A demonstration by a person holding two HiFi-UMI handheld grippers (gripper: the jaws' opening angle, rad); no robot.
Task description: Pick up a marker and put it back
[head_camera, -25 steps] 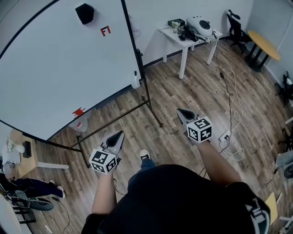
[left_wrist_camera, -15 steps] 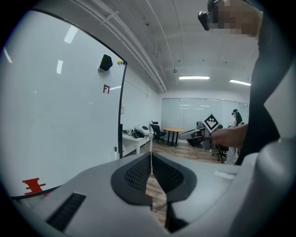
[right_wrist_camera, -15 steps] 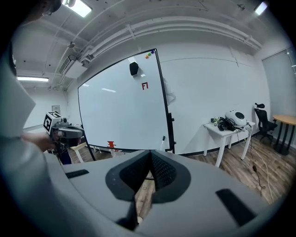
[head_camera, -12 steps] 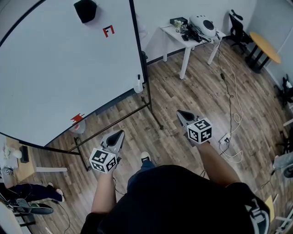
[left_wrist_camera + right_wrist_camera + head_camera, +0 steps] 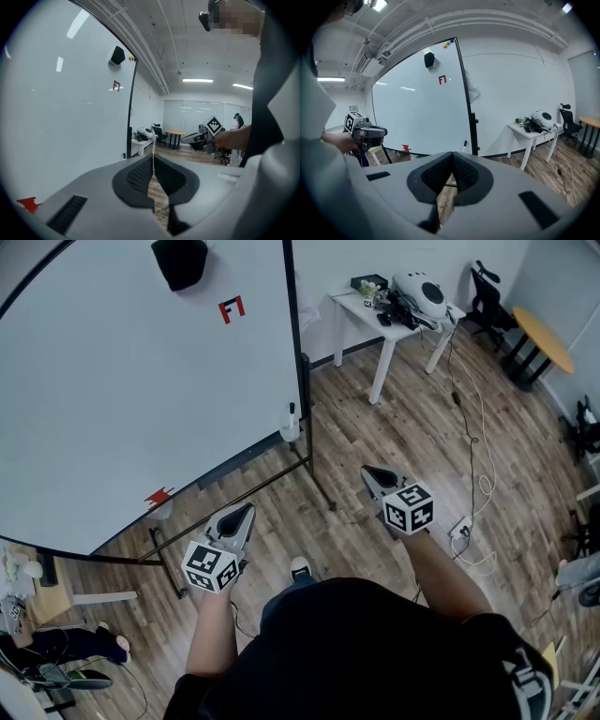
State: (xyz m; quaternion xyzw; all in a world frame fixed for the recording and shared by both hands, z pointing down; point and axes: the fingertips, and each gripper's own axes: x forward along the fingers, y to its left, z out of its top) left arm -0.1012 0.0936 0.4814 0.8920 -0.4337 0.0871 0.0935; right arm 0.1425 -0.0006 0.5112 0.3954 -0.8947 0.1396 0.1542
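Note:
A marker with a black cap stands in a white holder at the lower right corner of the big whiteboard; it also shows in the right gripper view as the marker. My left gripper and right gripper hover above the wooden floor, well short of the board. Both are shut with nothing between the jaws. In the left gripper view the left gripper points past the board's edge. The right gripper faces the board's black frame.
On the board sit a black eraser, a red F-shaped magnet and a red piece near its lower edge. The board's stand legs reach onto the floor. A white table with gear stands behind. Cables trail at right.
The whiteboard and its marker have shifted right and nearer in the head view, as the person moves toward the board. Both grippers keep their pose and stay shut.

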